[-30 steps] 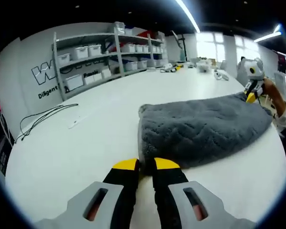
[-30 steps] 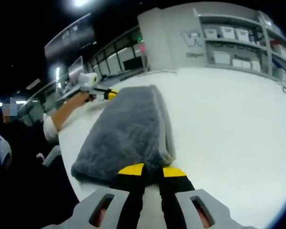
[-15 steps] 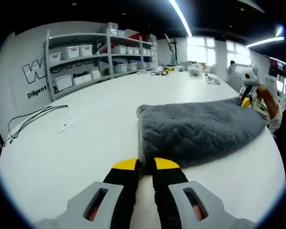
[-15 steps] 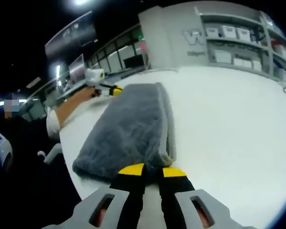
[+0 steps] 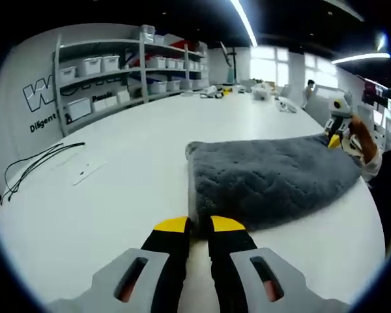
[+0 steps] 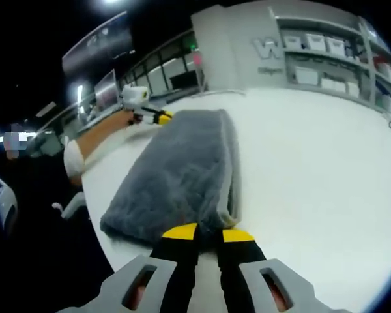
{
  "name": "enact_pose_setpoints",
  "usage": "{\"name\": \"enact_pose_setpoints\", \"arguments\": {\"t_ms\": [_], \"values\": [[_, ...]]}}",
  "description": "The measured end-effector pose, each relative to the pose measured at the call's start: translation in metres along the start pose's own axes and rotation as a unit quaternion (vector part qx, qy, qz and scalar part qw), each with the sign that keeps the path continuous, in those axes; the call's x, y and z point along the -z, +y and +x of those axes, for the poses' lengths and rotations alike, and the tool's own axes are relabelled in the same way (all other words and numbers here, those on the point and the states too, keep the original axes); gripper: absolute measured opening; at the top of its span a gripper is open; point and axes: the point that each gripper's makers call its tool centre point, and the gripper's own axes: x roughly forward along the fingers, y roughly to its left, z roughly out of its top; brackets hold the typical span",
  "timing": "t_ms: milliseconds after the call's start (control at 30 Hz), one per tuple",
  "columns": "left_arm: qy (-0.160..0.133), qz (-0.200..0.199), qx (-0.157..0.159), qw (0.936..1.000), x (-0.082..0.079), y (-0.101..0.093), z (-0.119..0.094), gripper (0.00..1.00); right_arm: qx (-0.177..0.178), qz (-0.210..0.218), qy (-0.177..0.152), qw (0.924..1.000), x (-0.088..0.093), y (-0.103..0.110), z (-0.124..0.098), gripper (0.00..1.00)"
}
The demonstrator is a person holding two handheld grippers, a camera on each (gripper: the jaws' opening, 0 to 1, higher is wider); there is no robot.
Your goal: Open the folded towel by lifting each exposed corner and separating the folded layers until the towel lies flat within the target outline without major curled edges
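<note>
At the bottom of the left gripper view, the left gripper [image 5: 197, 225] has its yellow-tipped jaws drawn close together on the near corner of the towel [image 5: 267, 179]; the fabric edge sits in the narrow gap between the tips. In the right gripper view, the right gripper [image 6: 207, 233] is set likewise, jaws nearly together and pinching the towel [image 6: 179, 173] at its near end, close to the folded edge.

The towel is grey, quilted and folded into a long strip. It lies on the white table [image 5: 117, 176], stretched between the two grippers, with its layered fold edge visible along one long side.

The right gripper [image 5: 337, 134] also appears at the far end of the towel in the left gripper view; the left gripper [image 6: 150, 116] appears at the far end in the right gripper view, on a person's forearm [image 6: 94, 140].

Beyond the table stand shelves [image 5: 127, 72] with white bins. A cable [image 5: 32, 166] lies on the table.
</note>
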Motion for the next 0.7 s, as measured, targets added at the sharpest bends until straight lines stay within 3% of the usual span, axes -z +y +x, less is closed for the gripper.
{"name": "enact_pose_setpoints", "arguments": {"t_ms": [300,700], "values": [[-0.003,-0.004,-0.016,0.9999,-0.007,0.0,0.013,0.11,-0.007,-0.005,0.011,0.9999,0.002,0.005,0.0,0.07],[-0.03,-0.041,-0.004,0.9987,-0.013,0.005,0.027,0.12,-0.015,-0.019,0.025,0.9994,0.004,0.012,-0.001,0.07]]}}
